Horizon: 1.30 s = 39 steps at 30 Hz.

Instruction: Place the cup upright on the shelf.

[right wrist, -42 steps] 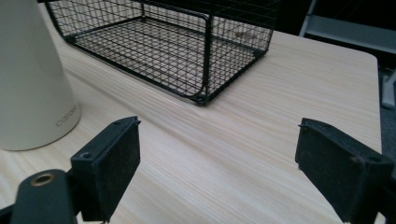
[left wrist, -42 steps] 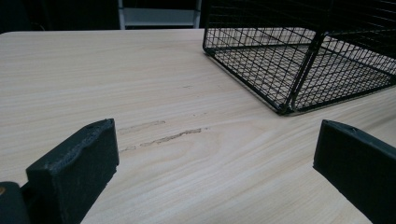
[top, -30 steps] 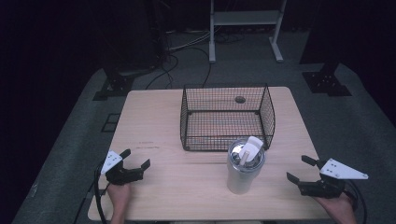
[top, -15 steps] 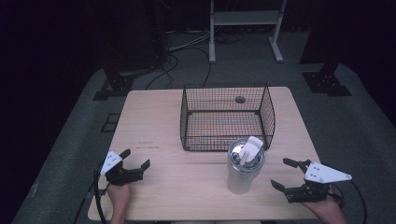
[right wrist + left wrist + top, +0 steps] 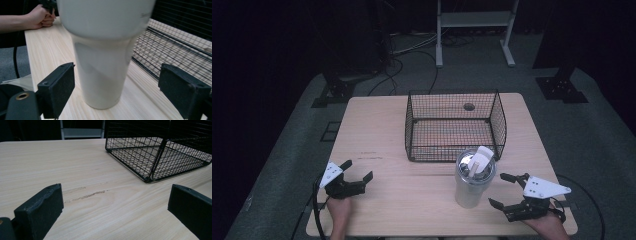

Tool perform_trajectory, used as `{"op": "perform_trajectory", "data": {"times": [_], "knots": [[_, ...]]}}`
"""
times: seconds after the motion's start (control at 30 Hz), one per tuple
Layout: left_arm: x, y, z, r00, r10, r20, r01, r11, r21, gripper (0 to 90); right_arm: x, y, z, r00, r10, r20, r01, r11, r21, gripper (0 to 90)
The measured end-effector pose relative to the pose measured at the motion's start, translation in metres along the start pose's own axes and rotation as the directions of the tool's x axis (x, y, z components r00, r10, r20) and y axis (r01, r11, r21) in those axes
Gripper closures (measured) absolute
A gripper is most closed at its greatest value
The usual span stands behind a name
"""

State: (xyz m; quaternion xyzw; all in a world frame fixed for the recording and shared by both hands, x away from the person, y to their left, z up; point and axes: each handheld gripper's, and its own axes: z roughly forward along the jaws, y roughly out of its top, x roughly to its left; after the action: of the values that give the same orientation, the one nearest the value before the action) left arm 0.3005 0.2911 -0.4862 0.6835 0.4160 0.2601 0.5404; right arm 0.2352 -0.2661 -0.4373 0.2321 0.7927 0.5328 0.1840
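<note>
At the bottom right of the high view the right gripper point(image 5: 504, 190) rests low on the table point(image 5: 372, 135) with its jaws spread wide and turned toward the white tumbler point(image 5: 473, 179), which stands upright just left of it, at lower centre-right of the frame; in the right gripper view the tumbler's tapered body point(image 5: 103, 62) rises between the two black pads without touching either, which reads as lining up for a side grasp around the narrower lower part. At the bottom left, the left gripper point(image 5: 357, 172) is also open and holds nothing, parked well apart from the tumbler with bare wood ahead of its jaws, probably waiting its turn. Just behind the tumbler, at mid-frame, sits the black wire basket point(image 5: 455, 126), empty, its near wall close to the cup, a likely destination. Beyond the table, at the top of the frame, stands a white metal stand point(image 5: 474, 20). Count: two grippers, one tumbler, one basket, one table.
</note>
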Motion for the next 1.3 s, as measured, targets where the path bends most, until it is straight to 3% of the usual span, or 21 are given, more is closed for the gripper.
{"op": "perform_trajectory", "data": {"times": [0.23, 0.5, 0.77, 1.3], "knots": [[0.0, 0.0, 0.0, 1.0, 0.003, 0.001, -0.003, 1.0, 0.0, 0.0, 0.004, 0.003, 0.013, 0.9998, -0.005, -0.021, 0.005, 1.0, 0.002, 13.0], [0.0, 0.0, 0.0, 1.0, 0.002, 0.001, -0.002, 1.0, -0.002, 0.0, 0.001, 0.003, 0.028, 0.9994, 0.024, -0.025, -0.024, 1.0, 0.013, 13.0], [-0.001, 0.0, 0.0, 1.0, 0.004, 0.002, -0.004, 1.0, -0.003, 0.0, 0.003, 0.006, 0.04, 0.9991, -0.002, -0.043, 0.003, 1.0, 0.016, 10.5], [0.0, 0.0, -0.001, 1.0, 0.002, 0.004, -0.002, 0.9999, -0.01, 0.0, 0.005, 0.009, 0.063, 0.9973, 0.018, -0.071, -0.023, 0.997, -0.071, 7.6]]}}
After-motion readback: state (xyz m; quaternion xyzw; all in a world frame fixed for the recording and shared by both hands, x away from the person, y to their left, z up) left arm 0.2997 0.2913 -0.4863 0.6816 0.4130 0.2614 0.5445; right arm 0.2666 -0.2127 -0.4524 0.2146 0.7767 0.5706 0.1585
